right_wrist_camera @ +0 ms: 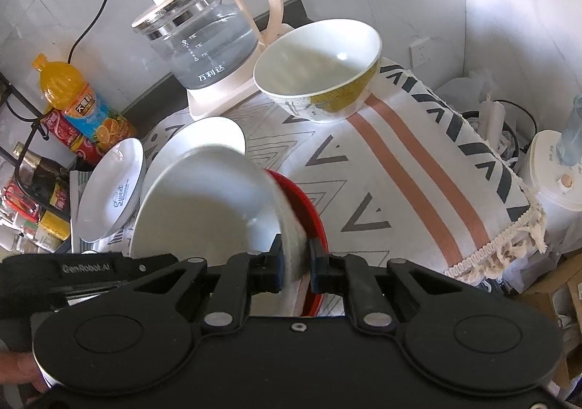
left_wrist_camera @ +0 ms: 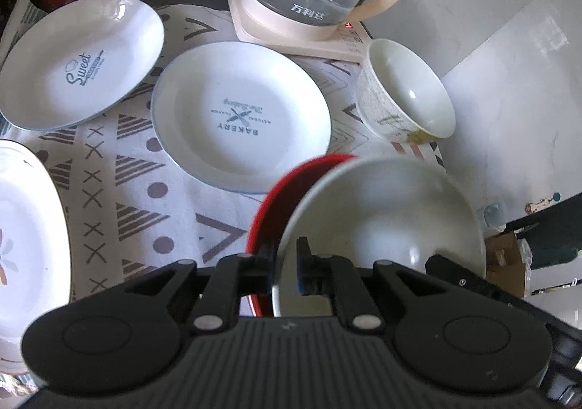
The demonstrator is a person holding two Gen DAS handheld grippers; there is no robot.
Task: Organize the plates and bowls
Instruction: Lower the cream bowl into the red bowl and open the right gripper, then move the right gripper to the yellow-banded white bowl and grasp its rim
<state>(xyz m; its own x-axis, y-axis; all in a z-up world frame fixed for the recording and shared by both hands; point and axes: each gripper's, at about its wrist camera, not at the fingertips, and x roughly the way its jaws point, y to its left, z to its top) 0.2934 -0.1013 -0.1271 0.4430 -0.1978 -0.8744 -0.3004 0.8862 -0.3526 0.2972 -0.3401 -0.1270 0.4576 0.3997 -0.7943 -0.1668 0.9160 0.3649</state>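
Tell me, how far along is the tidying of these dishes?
Early, it seems. Nothing looks stacked yet: the Sweet plate, the Bakery plate and the patterned bowl lie apart on the cloth. In hand: the left gripper and right gripper each pinch the rim of a tilted white bowl beside a red dish. The rest awaits gathering.

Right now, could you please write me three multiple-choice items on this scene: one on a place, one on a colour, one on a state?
1. Where does the glass kettle stand?
A. on its cream base
B. inside a bowl
C. on the floor

2. What colour is the outside of the held bowl?
A. green
B. red
C. black

3. How is the left gripper?
A. wide open
B. out of view
C. shut on the bowl's rim

Answers: 1 A, the base sits under it; 2 B, a red outer wall shows; 3 C, the fingers pinch the rim.
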